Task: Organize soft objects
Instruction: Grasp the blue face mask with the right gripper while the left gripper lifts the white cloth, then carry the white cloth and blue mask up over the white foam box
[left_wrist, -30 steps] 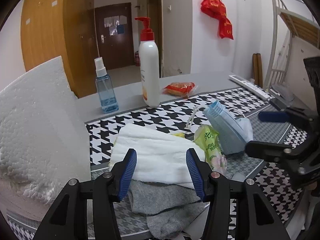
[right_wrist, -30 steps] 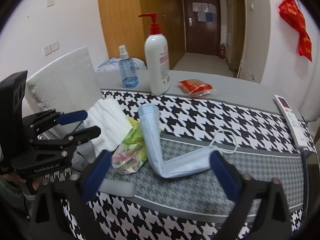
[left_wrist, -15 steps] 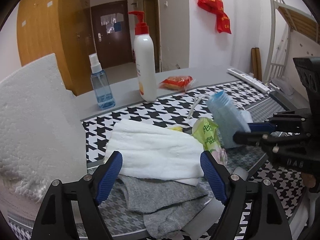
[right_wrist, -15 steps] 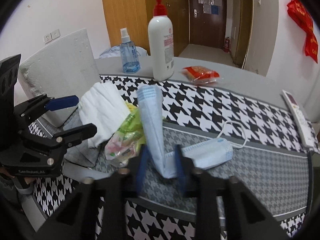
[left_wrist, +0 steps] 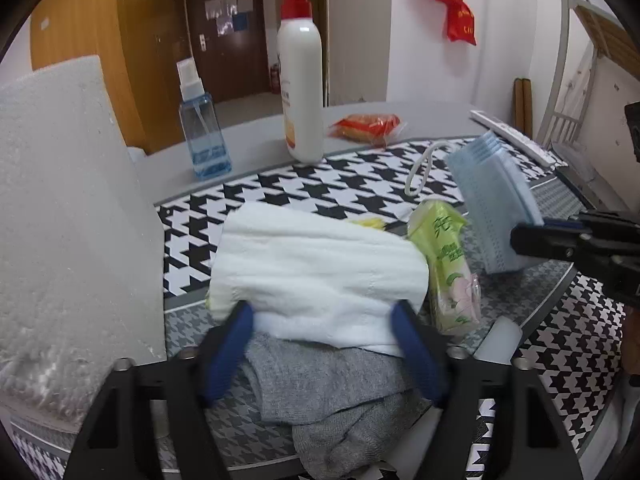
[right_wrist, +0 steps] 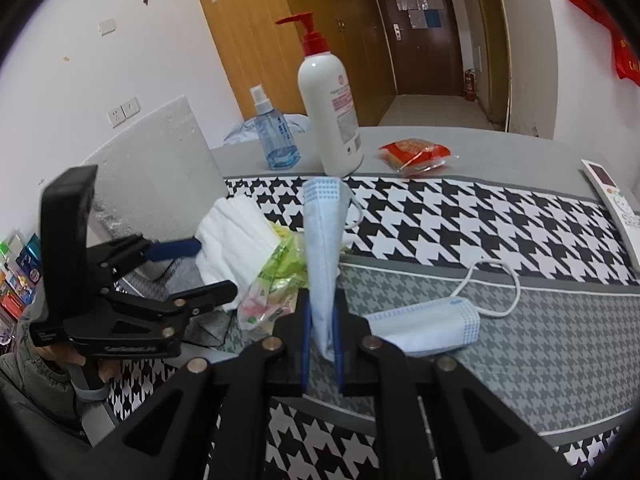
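Clamping shut within the last second, the right claw now pinches the blue mask and stands it up off the worktop; the left claw has spread, released, around the white towel, likely readying the stack.
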The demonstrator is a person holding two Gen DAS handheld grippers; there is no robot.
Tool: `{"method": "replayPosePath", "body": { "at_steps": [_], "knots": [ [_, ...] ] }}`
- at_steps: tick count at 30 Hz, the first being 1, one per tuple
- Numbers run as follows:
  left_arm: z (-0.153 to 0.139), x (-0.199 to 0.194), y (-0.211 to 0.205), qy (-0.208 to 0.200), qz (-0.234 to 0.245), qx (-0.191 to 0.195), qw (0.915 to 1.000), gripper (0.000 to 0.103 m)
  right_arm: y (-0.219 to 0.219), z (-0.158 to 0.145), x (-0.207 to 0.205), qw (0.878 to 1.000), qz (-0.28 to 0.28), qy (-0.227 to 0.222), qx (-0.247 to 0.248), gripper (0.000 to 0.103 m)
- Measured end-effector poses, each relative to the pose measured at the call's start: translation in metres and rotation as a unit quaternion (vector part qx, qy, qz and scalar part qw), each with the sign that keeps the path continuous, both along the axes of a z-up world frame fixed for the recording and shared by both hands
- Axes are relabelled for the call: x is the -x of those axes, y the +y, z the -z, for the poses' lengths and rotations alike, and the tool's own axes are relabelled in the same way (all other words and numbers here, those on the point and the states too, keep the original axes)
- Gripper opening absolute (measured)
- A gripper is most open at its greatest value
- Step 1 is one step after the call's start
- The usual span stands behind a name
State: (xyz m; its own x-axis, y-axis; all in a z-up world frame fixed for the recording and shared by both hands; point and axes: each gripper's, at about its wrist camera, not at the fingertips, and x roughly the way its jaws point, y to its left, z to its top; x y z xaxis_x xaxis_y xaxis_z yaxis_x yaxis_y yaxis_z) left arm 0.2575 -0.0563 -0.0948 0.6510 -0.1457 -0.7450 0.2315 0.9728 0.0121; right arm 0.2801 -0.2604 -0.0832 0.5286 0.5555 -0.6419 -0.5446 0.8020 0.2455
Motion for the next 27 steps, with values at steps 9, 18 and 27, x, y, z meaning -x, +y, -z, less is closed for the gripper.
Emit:
{"method": "replayPosePath", "body": {
  "at_steps": [9, 18, 27],
  "knots": [
    [-0.001, 0.003, -0.001, -0.002, 0.012, 0.006, 0.9999, 0.025, -0.006, -0.002, -0.001, 1.0, 0.007, 0.006, -0.019, 0.013],
    [-0.022, 0.019, -0.001, -0.053, 0.033, 0.039, 0.9973, 0.019, -0.008, -0.002, -0.002, 1.0, 0.011, 0.007, -0.022, 0.013],
    [-0.035, 0.03, 0.005, -0.086, 0.036, 0.06, 0.9938, 0.006, -0.007, -0.002, -0.001, 1.0, 0.008, 0.003, -0.023, 0.012]
  ]
}}
